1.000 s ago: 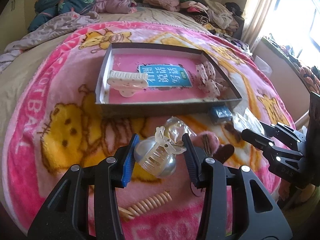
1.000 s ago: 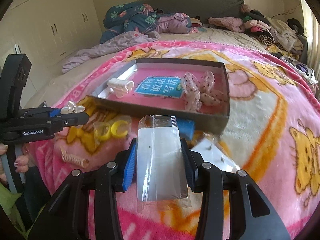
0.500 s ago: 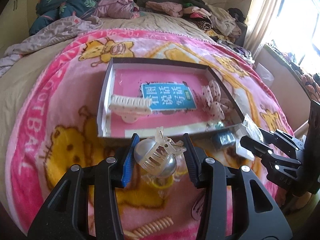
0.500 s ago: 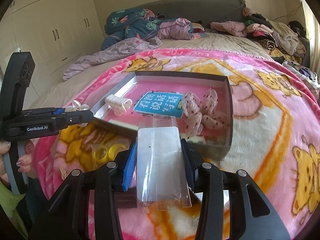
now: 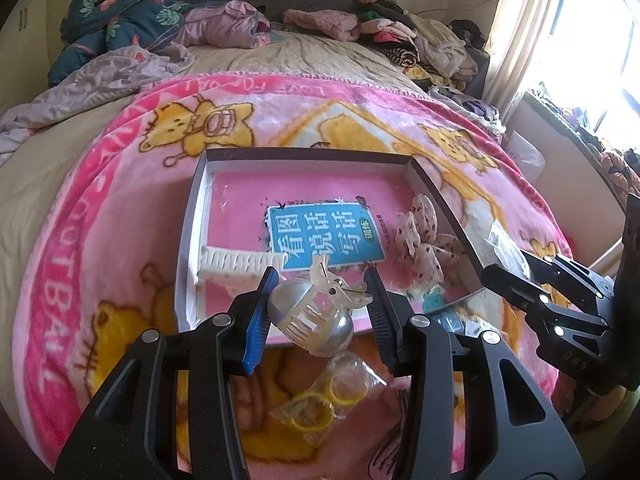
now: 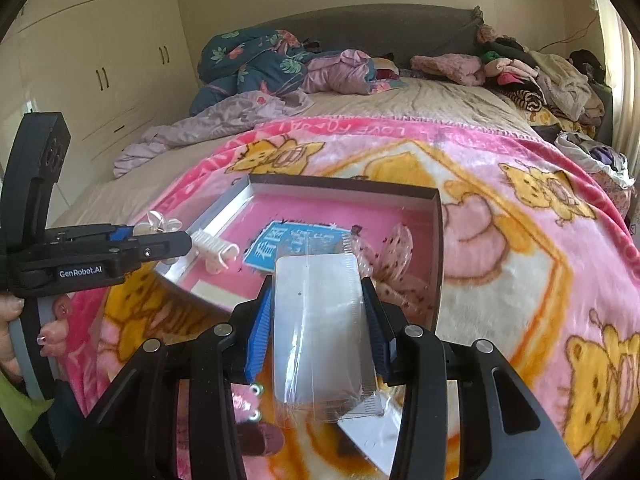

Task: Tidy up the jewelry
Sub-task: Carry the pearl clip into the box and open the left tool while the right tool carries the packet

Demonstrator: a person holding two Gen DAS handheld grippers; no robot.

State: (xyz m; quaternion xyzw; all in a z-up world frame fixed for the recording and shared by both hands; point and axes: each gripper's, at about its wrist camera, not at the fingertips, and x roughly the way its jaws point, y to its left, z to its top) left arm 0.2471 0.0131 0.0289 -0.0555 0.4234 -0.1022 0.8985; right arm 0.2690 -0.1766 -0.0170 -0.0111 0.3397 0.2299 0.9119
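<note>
Tray (image 6: pixel 438 240) near wall hidden behind packet (image 6: pixel 320 320); dark item (image 6: pixel 260 438) (perhaps hair clip) cut off.

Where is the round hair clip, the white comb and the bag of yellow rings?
round hair clip (image 5: pixel 310 316), left wrist view, its dome.
white comb (image 5: pixel 236 261), left wrist view, its teeth.
bag of yellow rings (image 5: pixel 328 398), left wrist view, its middle.

Daylight floods in from the window (image 5: pixel 596 60) at 2 o'clock on my left view, blown out there. Heavy fisheye bending, dark corners. Near blanket (image 6: pixel 520 240) slightly motion-blurred on my right view.
</note>
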